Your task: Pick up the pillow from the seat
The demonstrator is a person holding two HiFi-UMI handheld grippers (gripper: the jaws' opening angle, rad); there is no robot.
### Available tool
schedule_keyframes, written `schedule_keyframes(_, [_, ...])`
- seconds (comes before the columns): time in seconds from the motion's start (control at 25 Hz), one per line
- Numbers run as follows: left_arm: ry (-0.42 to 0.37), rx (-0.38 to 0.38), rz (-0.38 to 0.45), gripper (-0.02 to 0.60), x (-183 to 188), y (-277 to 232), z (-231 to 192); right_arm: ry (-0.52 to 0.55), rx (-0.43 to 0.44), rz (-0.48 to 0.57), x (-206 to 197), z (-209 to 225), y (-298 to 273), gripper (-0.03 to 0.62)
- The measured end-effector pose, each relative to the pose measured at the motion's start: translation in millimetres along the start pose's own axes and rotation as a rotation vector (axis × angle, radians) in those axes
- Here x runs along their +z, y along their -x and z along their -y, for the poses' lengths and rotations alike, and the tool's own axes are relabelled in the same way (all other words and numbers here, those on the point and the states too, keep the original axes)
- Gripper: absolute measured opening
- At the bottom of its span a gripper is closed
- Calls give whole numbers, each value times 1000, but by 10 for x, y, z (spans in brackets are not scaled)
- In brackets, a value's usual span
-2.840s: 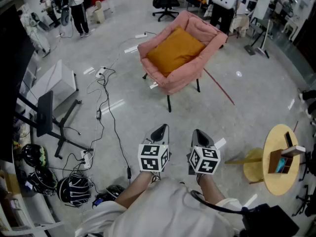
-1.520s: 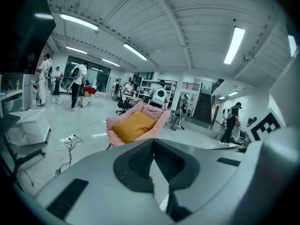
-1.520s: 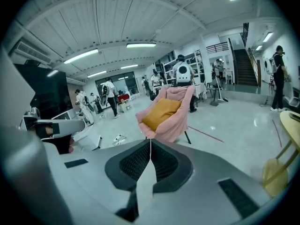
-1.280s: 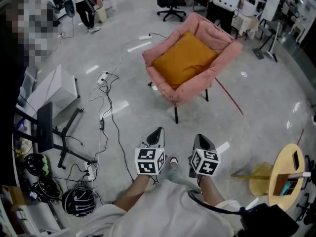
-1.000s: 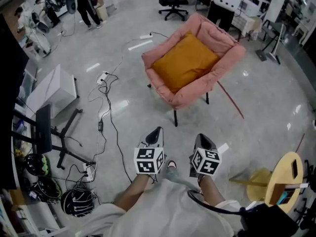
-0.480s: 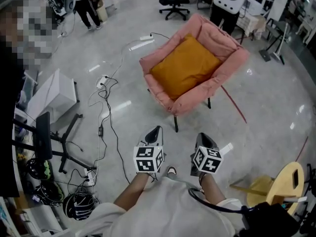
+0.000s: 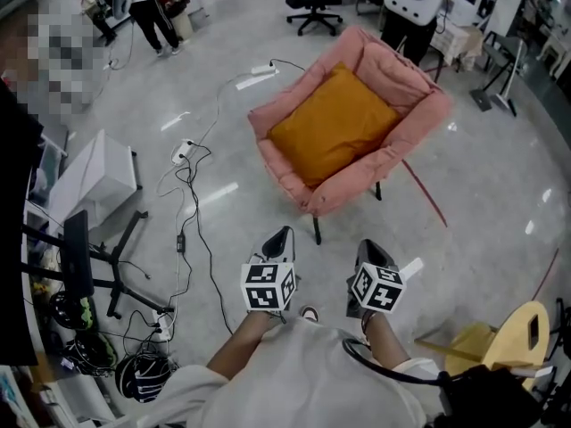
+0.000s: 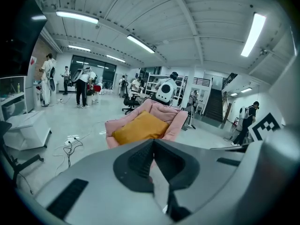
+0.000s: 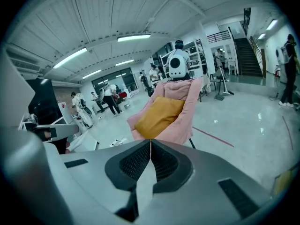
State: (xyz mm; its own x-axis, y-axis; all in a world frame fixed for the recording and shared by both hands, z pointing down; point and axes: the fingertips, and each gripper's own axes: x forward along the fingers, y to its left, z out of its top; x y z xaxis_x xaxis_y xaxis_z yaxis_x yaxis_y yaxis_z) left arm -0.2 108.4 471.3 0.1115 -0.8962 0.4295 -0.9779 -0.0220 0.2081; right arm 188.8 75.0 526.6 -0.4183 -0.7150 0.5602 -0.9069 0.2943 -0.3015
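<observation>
A mustard-yellow pillow point(image 7: 333, 126) lies on the seat of a pink padded armchair point(image 7: 406, 83) in the head view's upper middle. It shows too in the left gripper view, where the pillow point(image 8: 139, 126) rests in the armchair point(image 8: 165, 114), and in the right gripper view as pillow point(image 9: 159, 116) and armchair point(image 9: 187, 108). My left gripper point(image 7: 283, 234) and right gripper point(image 7: 366, 247) hang side by side over the floor, a good step short of the chair. Both are shut with nothing between the jaws, seen tip to tip at the left gripper point(image 8: 153, 140) and the right gripper point(image 9: 150, 142).
Cables and power strips point(image 7: 186, 150) trail over the floor left of the chair. A white box point(image 7: 98, 174) and a black stand point(image 7: 78, 252) sit at the left, helmets point(image 7: 143, 375) below them. A round yellow stool point(image 7: 517, 337) is at the lower right. People point(image 7: 152, 7) stand far back.
The armchair and pillow have drifted lower and grown in the head view as I walk toward them. Both grippers keep their pose, still shut.
</observation>
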Motion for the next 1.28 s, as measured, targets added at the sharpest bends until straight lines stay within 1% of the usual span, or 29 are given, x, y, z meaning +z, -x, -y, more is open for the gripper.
schedule_keyframes(0.28, [5, -2, -11, 8, 28, -203, -96, -19, -24, -14, 11, 87, -161, 29])
schedule_keyframes(0.48, [7, -24, -16, 8, 121, -513, -223, -33, -52, -22, 99, 126, -408, 31])
schedule_keyframes(0.64, [7, -45, -4, 8, 327, -848, -353, -30, -72, -12, 307, 116, -667, 31])
schedule_keyframes(0.8, [11, -67, 3, 8, 601, -1175, -486, -26, -91, -3, 616, 78, -955, 31])
schedule_keyframes(1.28, [-7, -119, -40, 8, 1150, -2108, -1100, -41, -139, -10, 1233, -212, -1883, 31])
